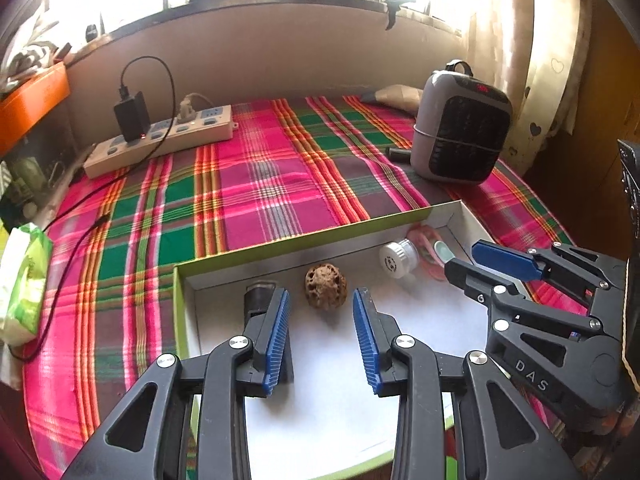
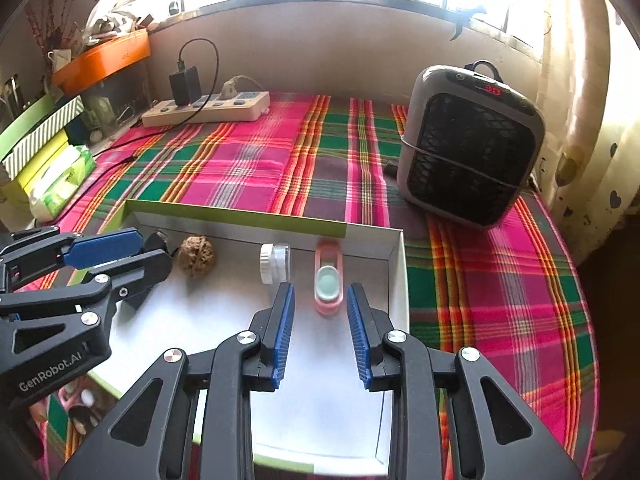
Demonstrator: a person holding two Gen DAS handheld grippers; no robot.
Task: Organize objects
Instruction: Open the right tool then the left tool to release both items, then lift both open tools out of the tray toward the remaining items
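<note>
Sunlit window bars and a pale wall stand behind a surface covered in a pink, green and orange plaid cloth (image 1: 280,184). At the back left of the cloth lies a white power strip (image 1: 160,140) with a black charger plugged in; at the back right stands a small grey fan heater (image 2: 472,144). A green tissue pack (image 1: 20,284) lies at the left edge.

Near the front sits a shallow white box with a green rim (image 1: 304,236). Four items line its far wall: a dark cylinder (image 1: 259,294) in the left corner, a walnut (image 1: 325,286), a small white-capped jar (image 2: 274,262) on its side, and a pink oval case holding a pale teal disc (image 2: 329,280) near the right wall.

Both tongs hover over the box. The left tongs (image 1: 322,340) are open and empty, with the walnut just ahead between the blue pads and the dark cylinder beside the left pad. The right tongs (image 2: 320,334) are also open and empty, lined up on the pink case.

The items appear already gathered in the box, so the step in hand seems to be either a release just made or the choice of the next item. Any next grasp would call for lowering onto one item without knocking its neighbour.
</note>
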